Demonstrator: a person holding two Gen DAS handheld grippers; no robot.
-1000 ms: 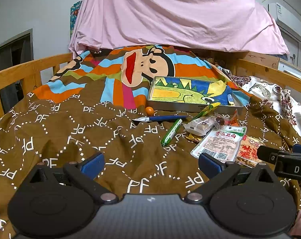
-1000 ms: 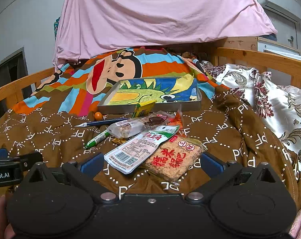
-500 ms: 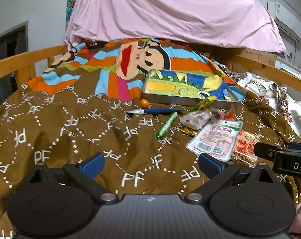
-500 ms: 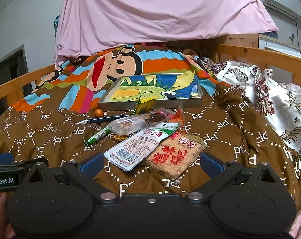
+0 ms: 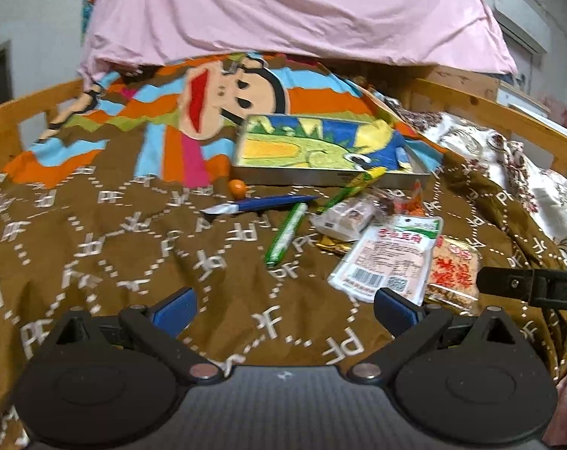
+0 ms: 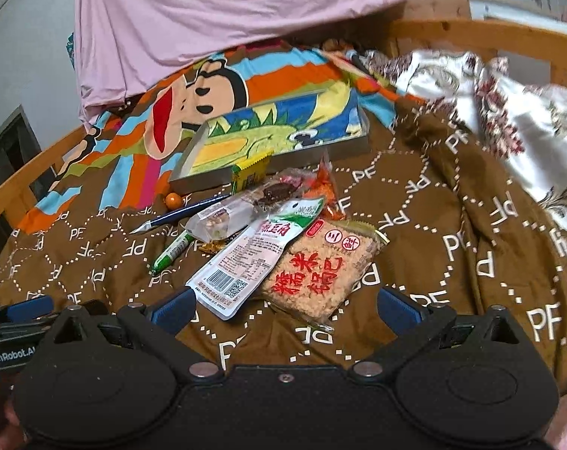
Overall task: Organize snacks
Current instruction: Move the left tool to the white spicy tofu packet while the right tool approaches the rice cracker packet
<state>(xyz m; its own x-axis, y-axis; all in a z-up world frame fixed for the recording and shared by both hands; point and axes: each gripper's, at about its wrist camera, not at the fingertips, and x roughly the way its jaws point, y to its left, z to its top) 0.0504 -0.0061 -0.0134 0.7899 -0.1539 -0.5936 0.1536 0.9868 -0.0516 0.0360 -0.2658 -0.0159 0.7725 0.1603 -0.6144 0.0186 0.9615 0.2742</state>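
Several snack packs lie in a heap on the brown blanket [image 5: 114, 255]: a white pack with a green top [image 6: 257, 255], a rice-cracker pack with red characters [image 6: 320, 273], a clear pack [image 6: 223, 219], a green stick [image 6: 172, 251], a blue stick [image 6: 182, 214], a yellow pack [image 6: 250, 174] and a small orange ball [image 6: 172, 198]. A metal tray with a dinosaur print [image 6: 279, 131] sits behind them. My right gripper [image 6: 283, 305] is open, just in front of the white and cracker packs. My left gripper [image 5: 283, 307] is open and empty, left of the white pack [image 5: 388, 258].
Wooden bed rails [image 5: 24, 112] run along both sides. A pink sheet [image 5: 283, 11] hangs at the back. A floral quilt [image 6: 515, 112] lies at the right. The right gripper's side shows in the left wrist view [image 5: 527, 285].
Both grippers have moved forward toward the snack heap. The right view has tilted and come closer to the white and cracker packs. Both stay open.
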